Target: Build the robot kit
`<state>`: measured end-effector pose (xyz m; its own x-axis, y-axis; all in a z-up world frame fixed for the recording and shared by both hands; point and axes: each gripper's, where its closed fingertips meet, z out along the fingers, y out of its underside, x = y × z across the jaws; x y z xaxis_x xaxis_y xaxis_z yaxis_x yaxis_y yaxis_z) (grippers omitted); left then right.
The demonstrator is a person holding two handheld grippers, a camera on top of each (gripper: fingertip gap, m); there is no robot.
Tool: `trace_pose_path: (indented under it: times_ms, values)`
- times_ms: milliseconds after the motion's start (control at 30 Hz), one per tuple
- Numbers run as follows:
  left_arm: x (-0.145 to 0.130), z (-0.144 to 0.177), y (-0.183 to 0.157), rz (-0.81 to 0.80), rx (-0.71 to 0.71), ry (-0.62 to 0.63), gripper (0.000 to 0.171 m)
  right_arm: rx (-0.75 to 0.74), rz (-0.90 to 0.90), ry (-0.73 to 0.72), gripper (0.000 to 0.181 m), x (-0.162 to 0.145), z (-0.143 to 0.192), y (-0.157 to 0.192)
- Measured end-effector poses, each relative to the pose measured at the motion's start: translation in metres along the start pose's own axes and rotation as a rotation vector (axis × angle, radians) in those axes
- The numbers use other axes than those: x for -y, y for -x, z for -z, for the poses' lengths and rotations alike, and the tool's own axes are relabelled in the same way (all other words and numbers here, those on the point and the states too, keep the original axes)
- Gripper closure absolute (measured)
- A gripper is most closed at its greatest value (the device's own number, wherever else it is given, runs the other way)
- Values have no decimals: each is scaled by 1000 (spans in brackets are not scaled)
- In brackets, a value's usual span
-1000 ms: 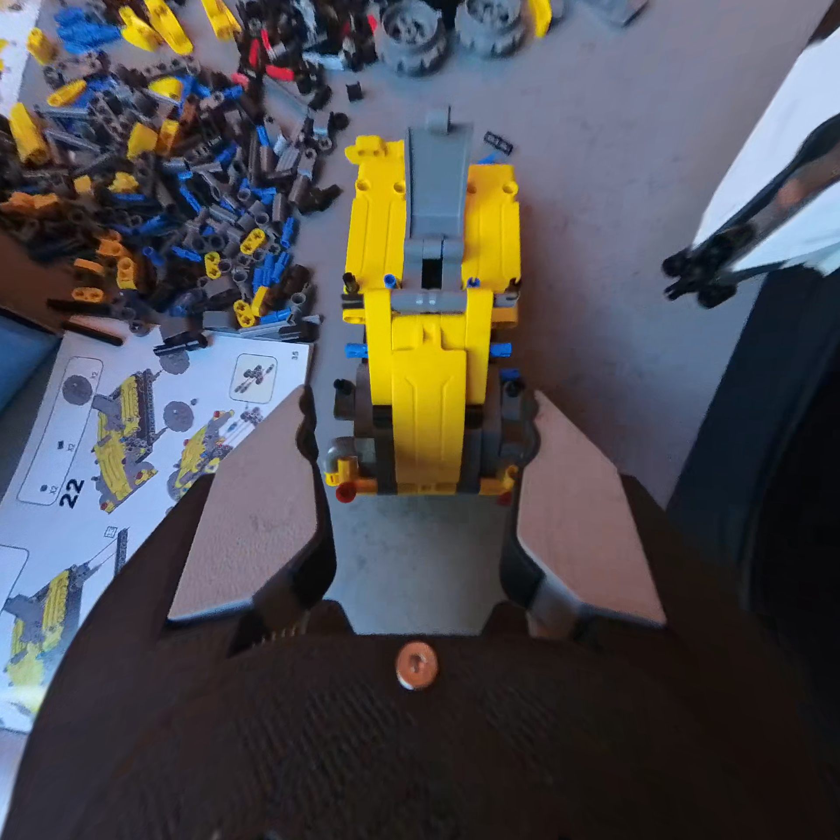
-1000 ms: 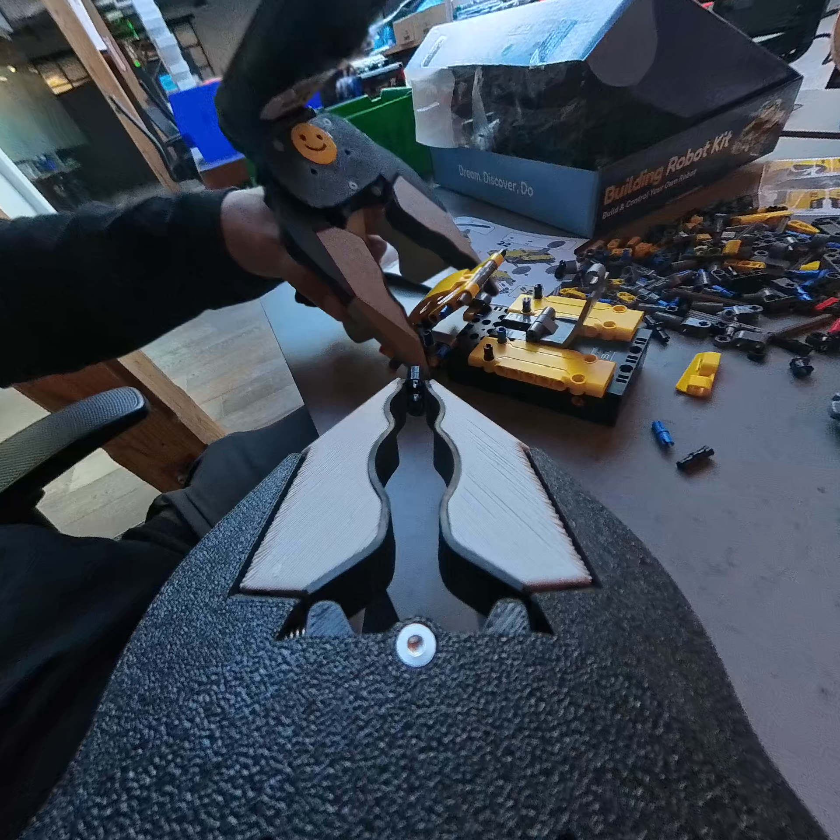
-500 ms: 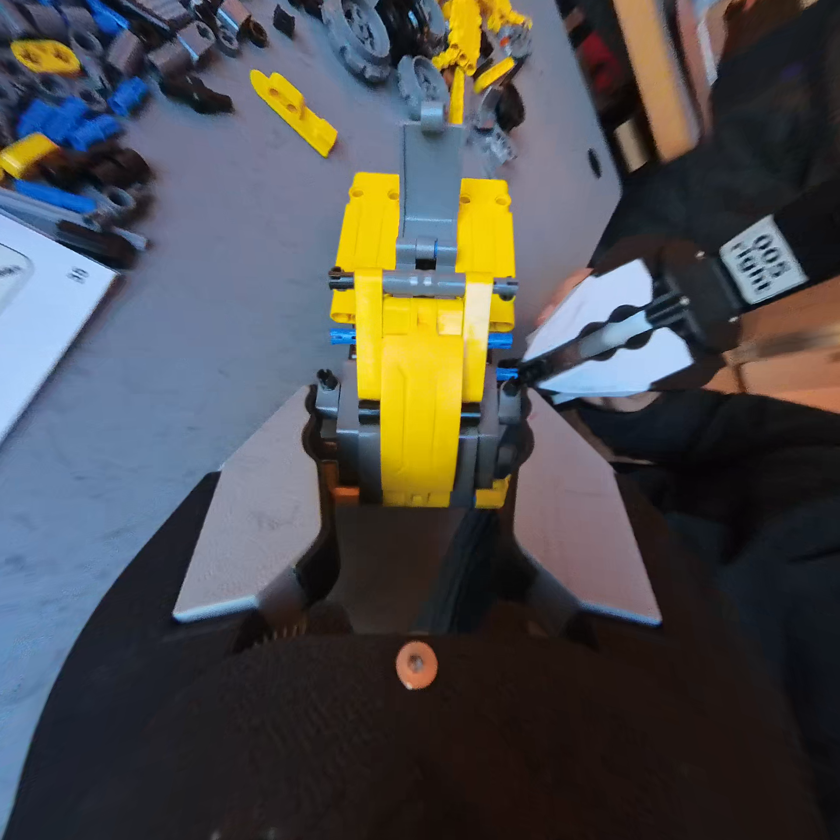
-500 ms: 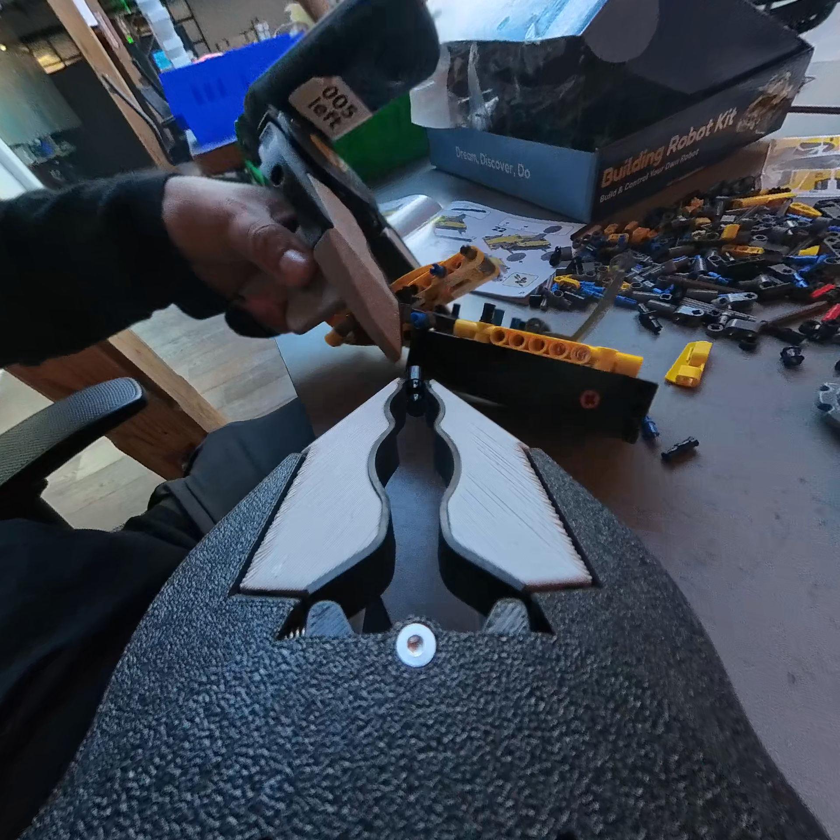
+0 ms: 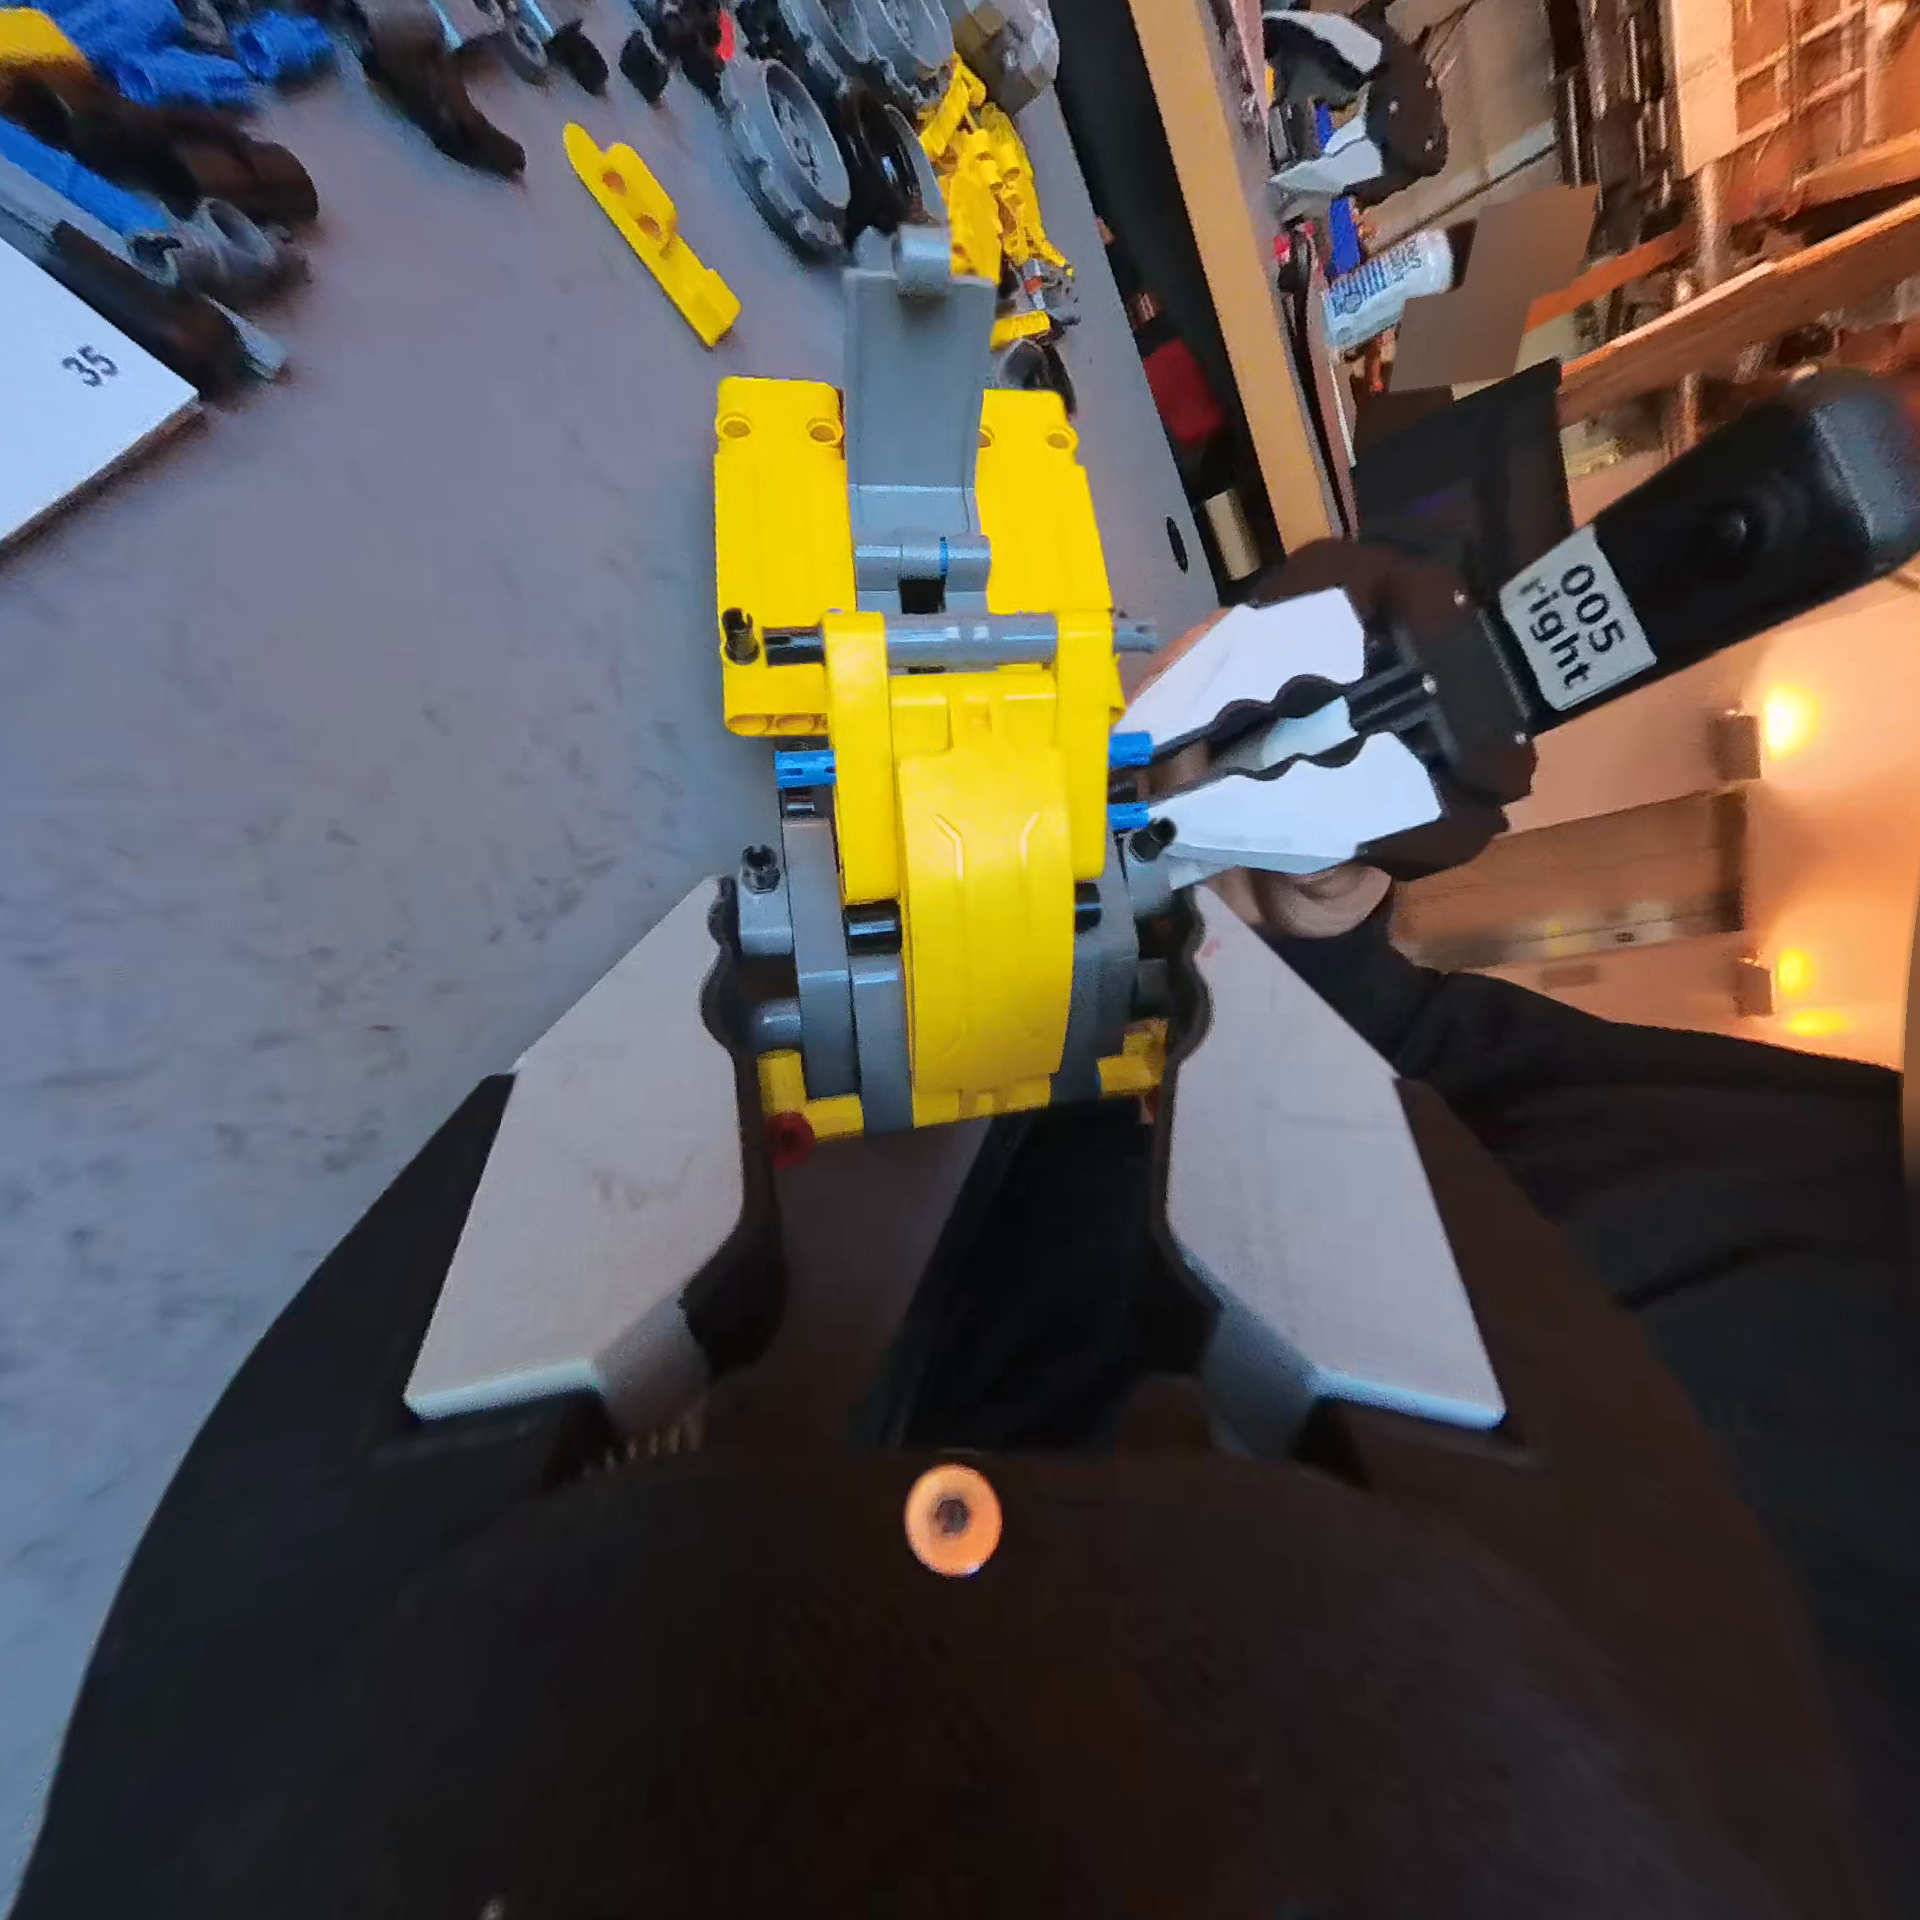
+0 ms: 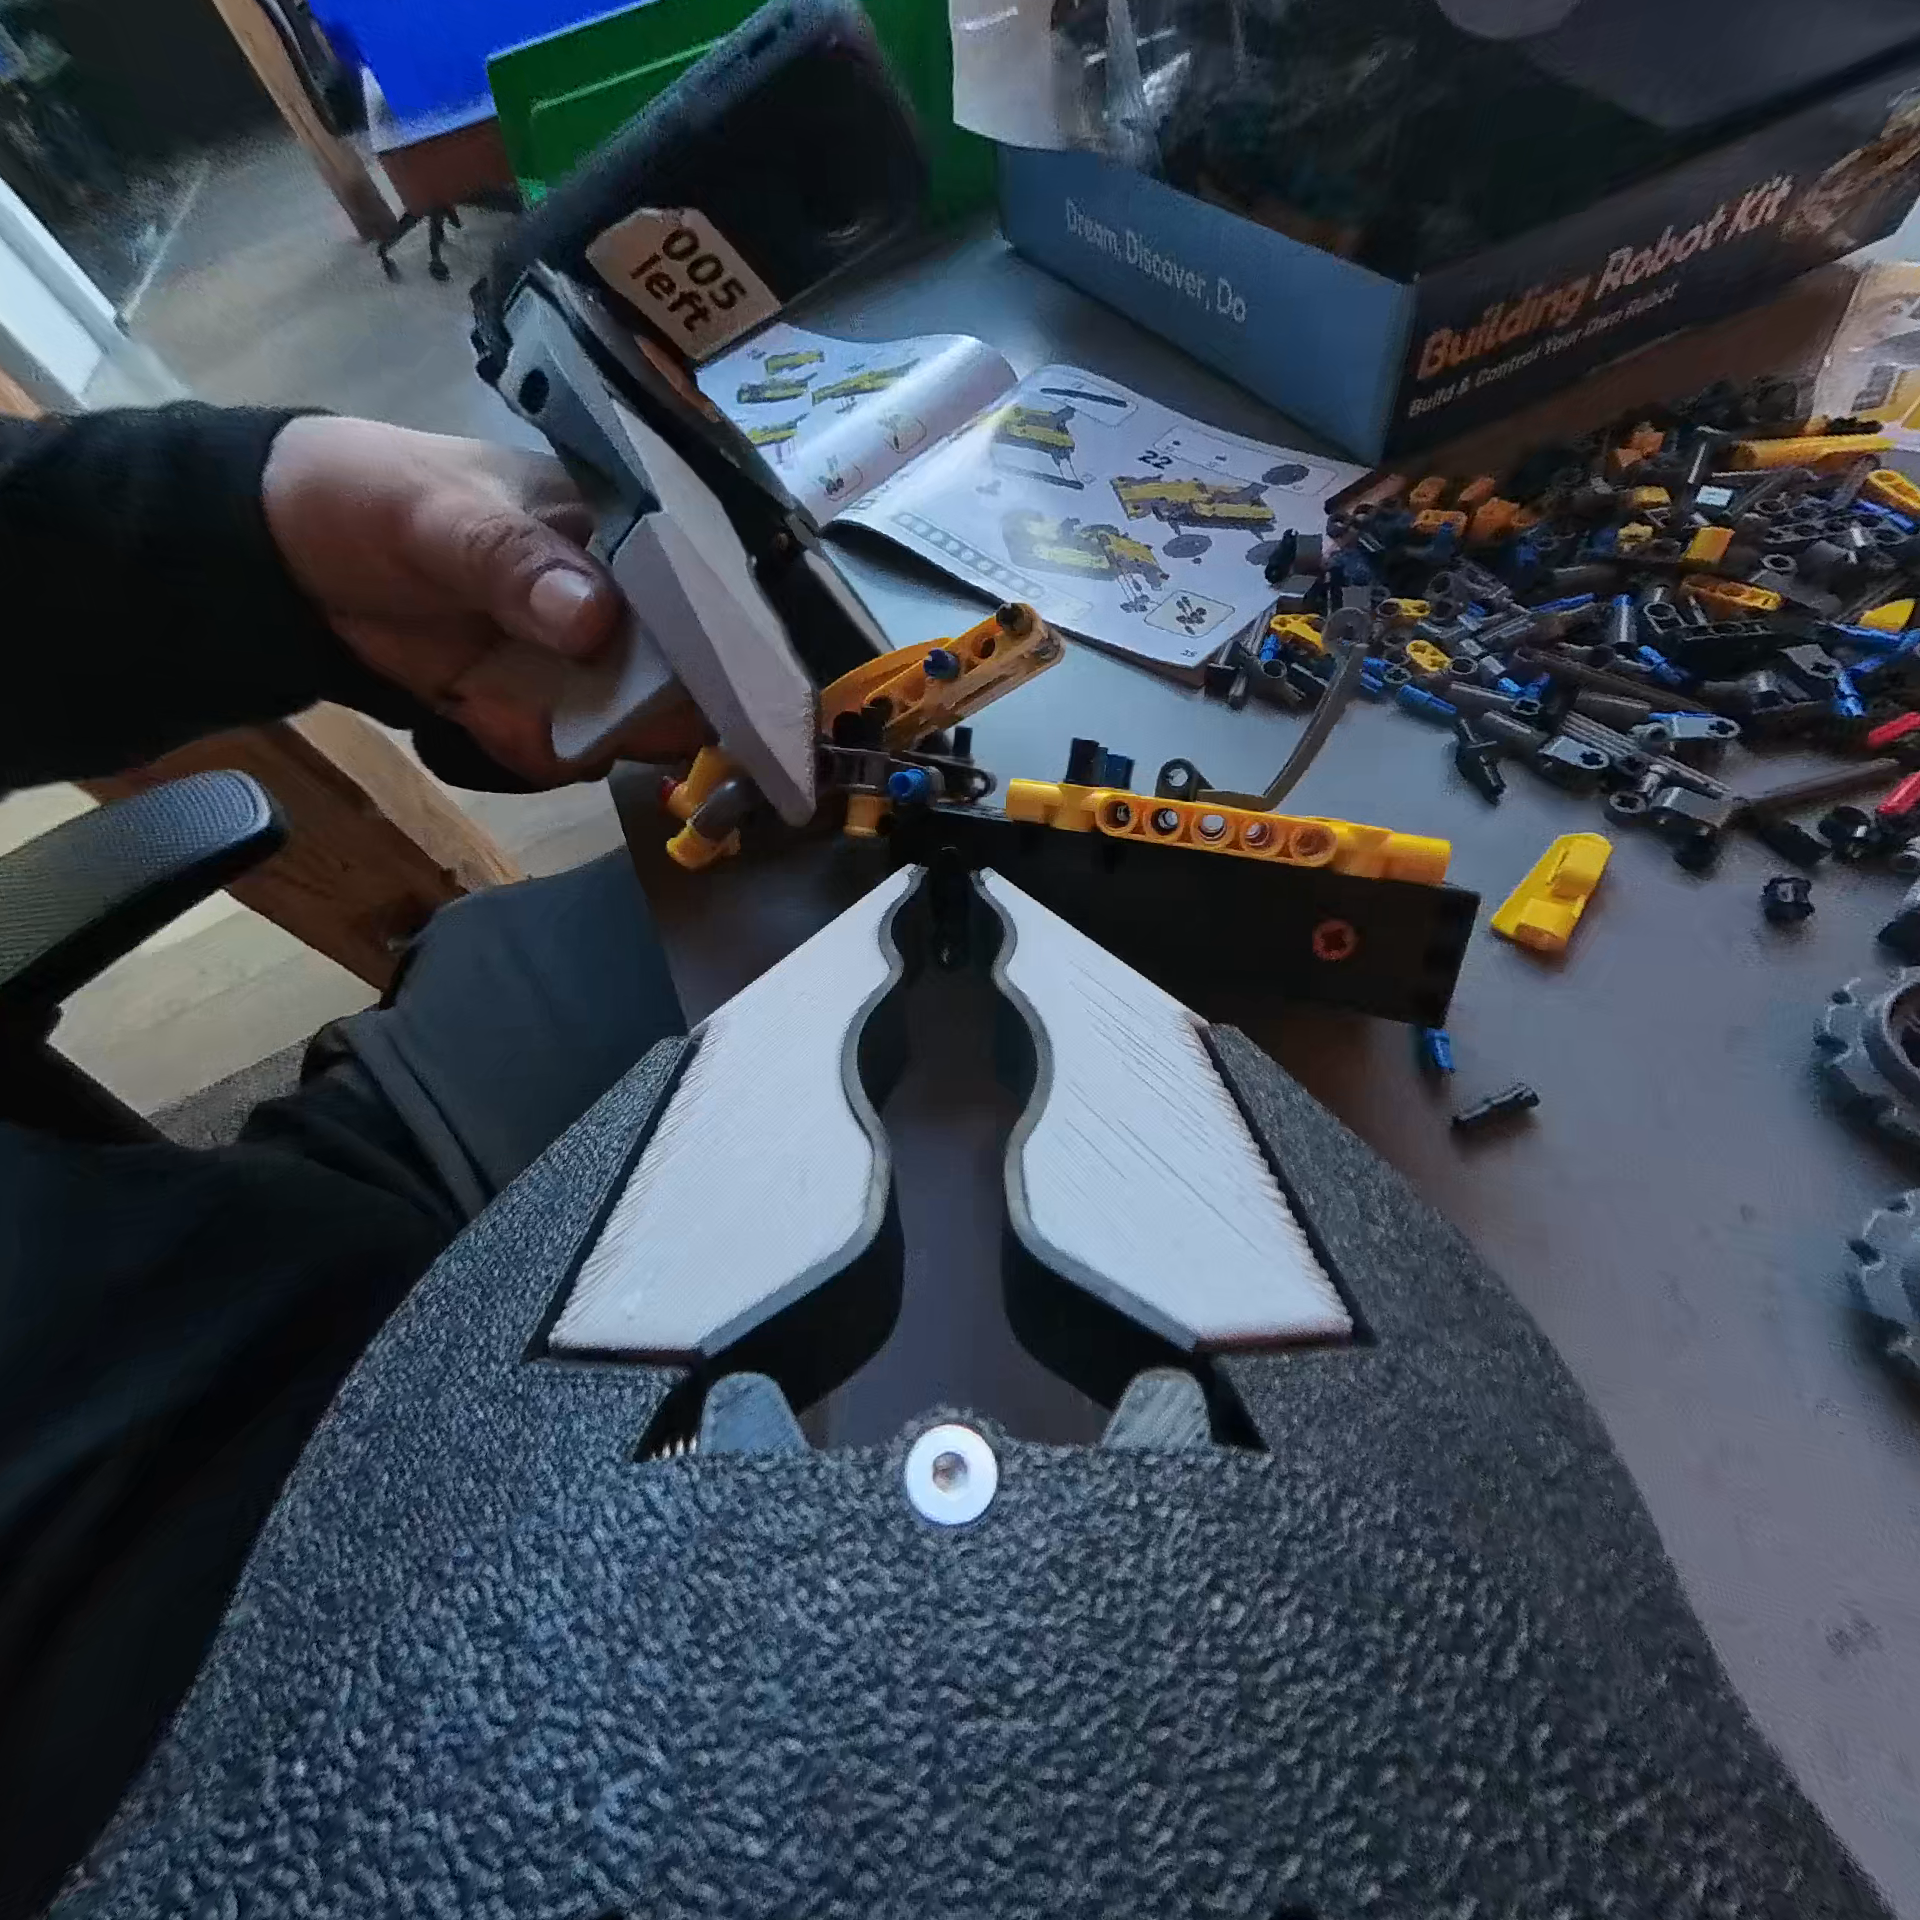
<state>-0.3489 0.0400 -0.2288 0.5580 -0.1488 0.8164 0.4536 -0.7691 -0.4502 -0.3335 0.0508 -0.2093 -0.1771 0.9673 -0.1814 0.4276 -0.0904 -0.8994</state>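
Observation:
A yellow, grey and black brick model [image 5: 977, 914] is clamped at its near end between my left gripper's [image 5: 956, 935] fingers. In the right wrist view the model [image 6: 1226, 831] shows its black side, tilted on the grey table [image 6: 1558, 1299]. My right gripper [image 6: 945, 883] is shut on a small black pin [image 6: 943, 920], whose tip touches the model's black side near the left gripper [image 6: 821, 748]. In the left wrist view the right gripper [image 5: 1153, 774] sits against the model's right flank, beside blue pins [image 5: 1127, 746].
A pile of loose bricks [image 6: 1610, 644], an open instruction booklet [image 6: 1039, 488] and a blue box [image 6: 1351, 291] lie beyond the model. Grey wheels [image 6: 1881, 1039] and a yellow piece [image 6: 1553, 894] are to the right. The table edge and a chair armrest [image 6: 125, 862] are to the left. Only a small space, under 4 cm, lies between the two pairs of fingers.
My left gripper has turned the model, so its side faces the right gripper. The right gripper with the pin has closed in until it touches that side.

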Motion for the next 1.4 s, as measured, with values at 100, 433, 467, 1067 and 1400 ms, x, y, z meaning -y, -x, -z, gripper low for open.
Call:
trace_pose_path:
  times_ms: [100, 433, 467, 1067, 1400]
  values:
    - [-2, 2, -2, 45, -67, -1, 94, 7, 8, -18, 174, 5, -3, 2]
    - [6, 14, 12, -95, 35, -15, 90, 32, 45, 15, 174, 10, -20, 11]
    - [5, 16, 10, -82, 12, -9, 90, 43, 33, 5, 174, 11, -20, 12]
    - [2, 26, 25, -258, 232, -3, 102, -28, 70, 17, 174, 1, -4, -3]
    - [-1, 25, 24, -515, 705, -64, 72, -124, 92, 73, 175, -18, 21, -32]
